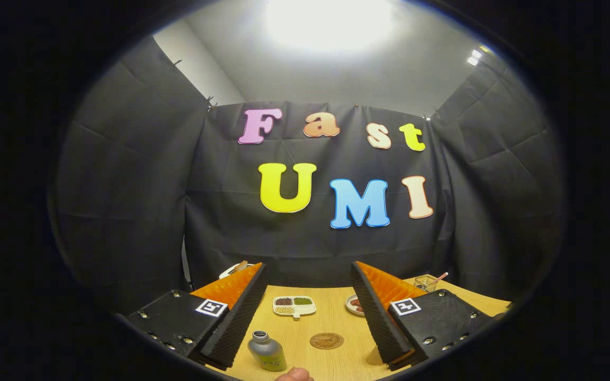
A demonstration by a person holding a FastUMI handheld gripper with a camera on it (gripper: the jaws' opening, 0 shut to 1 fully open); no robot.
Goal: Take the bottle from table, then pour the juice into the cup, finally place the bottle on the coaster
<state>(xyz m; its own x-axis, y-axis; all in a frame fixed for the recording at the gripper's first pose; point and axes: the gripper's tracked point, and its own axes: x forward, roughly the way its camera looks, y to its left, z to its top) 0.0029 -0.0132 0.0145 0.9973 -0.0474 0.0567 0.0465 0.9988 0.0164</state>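
gripper [305,317] spread wide, holding nothing | bottle [267,351] stood upright on table [331,317] between fingers, nearer left one | coaster [326,341] just right of bottle | divided dish [294,306] beyond

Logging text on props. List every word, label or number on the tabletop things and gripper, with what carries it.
bottle: label too blurred to read.
coaster: emblem too small to read.
gripper, open, bottle between its fingers: square markers carry patterns, no words.
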